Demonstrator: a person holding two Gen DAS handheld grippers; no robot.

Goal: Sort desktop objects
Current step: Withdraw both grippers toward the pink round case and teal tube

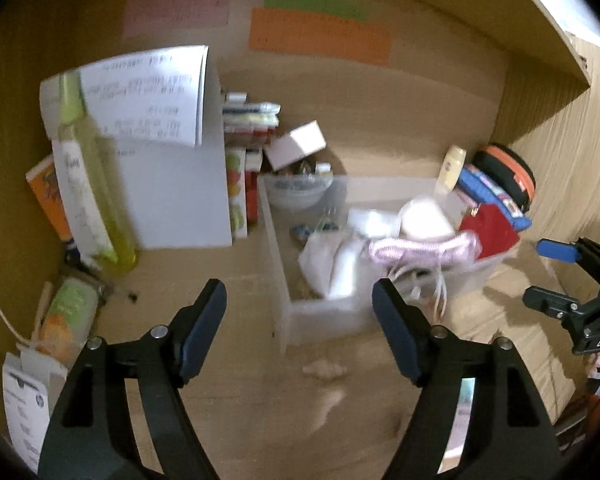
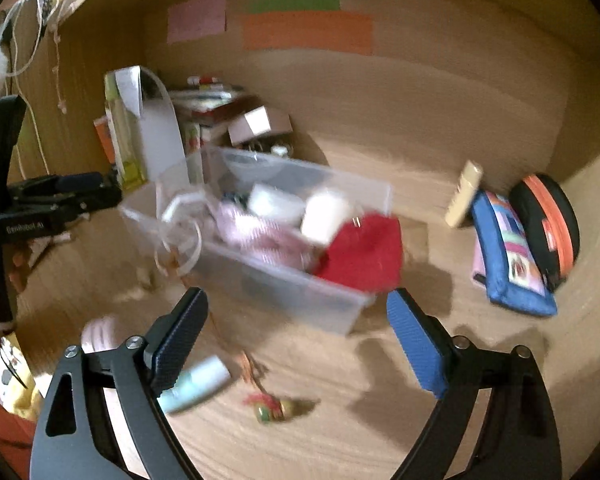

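Observation:
A clear plastic bin [image 1: 292,312] [image 2: 284,284] stands on the wooden desk, filled with white pieces, a pink cloth [image 1: 420,250] [image 2: 260,236], white cords and a red pouch [image 1: 488,228] [image 2: 364,252]. My left gripper [image 1: 300,328] hangs open just in front of the bin's near corner, nothing between its fingers. My right gripper [image 2: 296,340] is open too, over the desk before the bin's near wall, and empty. The right gripper [image 1: 556,276] also shows at the right edge of the left wrist view; the left gripper [image 2: 60,192] shows at the left of the right wrist view.
A pale tube [image 2: 196,384], a small red-green trinket [image 2: 268,404] and a pink object [image 2: 100,336] lie loose on the desk. A blue pouch [image 2: 508,256], a black-orange case [image 2: 548,224] and a cream bottle [image 2: 464,196] sit right. A green bottle [image 1: 96,184], papers and boxes stand left.

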